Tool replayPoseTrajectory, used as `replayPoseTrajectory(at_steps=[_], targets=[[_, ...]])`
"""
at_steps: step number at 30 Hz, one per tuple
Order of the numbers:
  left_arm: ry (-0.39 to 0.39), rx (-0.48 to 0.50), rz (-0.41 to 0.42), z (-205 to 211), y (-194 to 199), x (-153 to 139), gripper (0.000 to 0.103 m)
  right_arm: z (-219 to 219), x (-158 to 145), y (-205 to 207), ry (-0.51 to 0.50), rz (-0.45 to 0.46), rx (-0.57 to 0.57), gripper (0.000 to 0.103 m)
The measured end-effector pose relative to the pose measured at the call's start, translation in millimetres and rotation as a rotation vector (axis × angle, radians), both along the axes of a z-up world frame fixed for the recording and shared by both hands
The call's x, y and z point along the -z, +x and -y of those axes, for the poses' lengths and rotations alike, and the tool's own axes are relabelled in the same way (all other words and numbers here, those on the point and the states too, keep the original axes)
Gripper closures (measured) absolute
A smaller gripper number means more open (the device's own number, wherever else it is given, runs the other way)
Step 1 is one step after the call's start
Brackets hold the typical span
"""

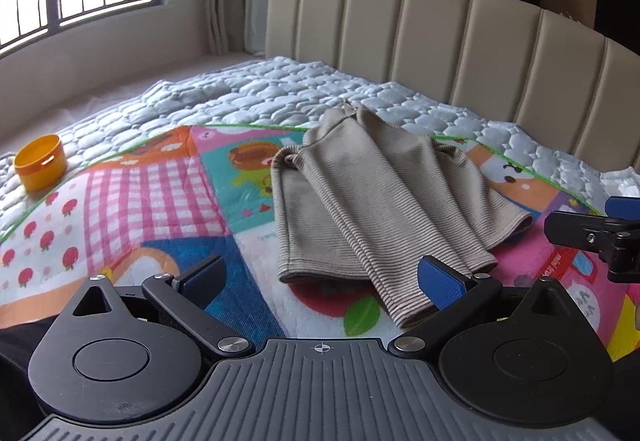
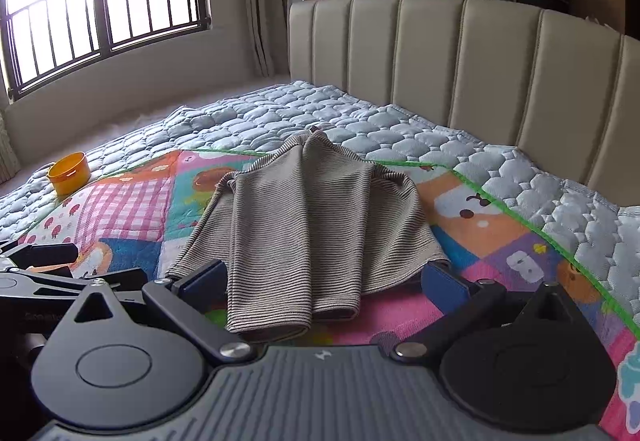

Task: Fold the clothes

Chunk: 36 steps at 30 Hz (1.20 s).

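On the bed's quilt [image 1: 132,201], the striped top [image 1: 360,193] lies just ahead of your left gripper [image 1: 322,279], jaws wide and empty; your right gripper [image 2: 324,283] likewise gapes before its cuffs.

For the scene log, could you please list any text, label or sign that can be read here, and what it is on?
None can be read with certainty.
Red lettering on the pink patch of the play mat: too blurred to read.
Faint embossed word on the left hand-held gripper: too dim to read.
Striped top, orange cup: no text visible.
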<state>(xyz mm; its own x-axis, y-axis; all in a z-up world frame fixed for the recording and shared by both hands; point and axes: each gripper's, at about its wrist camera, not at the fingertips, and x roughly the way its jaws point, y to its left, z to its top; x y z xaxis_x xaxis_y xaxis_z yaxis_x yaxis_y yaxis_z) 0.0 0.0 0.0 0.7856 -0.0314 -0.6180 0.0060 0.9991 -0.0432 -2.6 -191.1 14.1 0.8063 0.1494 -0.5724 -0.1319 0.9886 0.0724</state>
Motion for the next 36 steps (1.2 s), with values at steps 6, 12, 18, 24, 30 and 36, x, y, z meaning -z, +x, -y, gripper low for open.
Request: replayPoseTrajectory(at_steps=[6,12,18,24,30,36], targets=[[0.028,0.011,0.008,1,-3,0,0.0,-9,3,0,-0.027,-0.015,0.0,0.0],[0.035,0.001,0.002,4,-2,5,0.0,-9,5,4,-0.026,-0.038,0.004,0.0],[0.024,0.002,-0.004,2,-2,6,0.0,-9,5,4,-0.037,-0.038,-0.002,0.0],[0.018,-0.002,-0.011,1,-1,6,0.0,-11,5,4,-0.041,-0.037,-0.004,0.0],[0.017,-0.003,-0.015,1,0,6,0.0,-11,5,5,-0.042,-0.04,-0.006,0.0],[0.016,-0.002,-0.02,1,0,5,0.0,-12,6,4,-0.042,-0.041,-0.006,0.0]])
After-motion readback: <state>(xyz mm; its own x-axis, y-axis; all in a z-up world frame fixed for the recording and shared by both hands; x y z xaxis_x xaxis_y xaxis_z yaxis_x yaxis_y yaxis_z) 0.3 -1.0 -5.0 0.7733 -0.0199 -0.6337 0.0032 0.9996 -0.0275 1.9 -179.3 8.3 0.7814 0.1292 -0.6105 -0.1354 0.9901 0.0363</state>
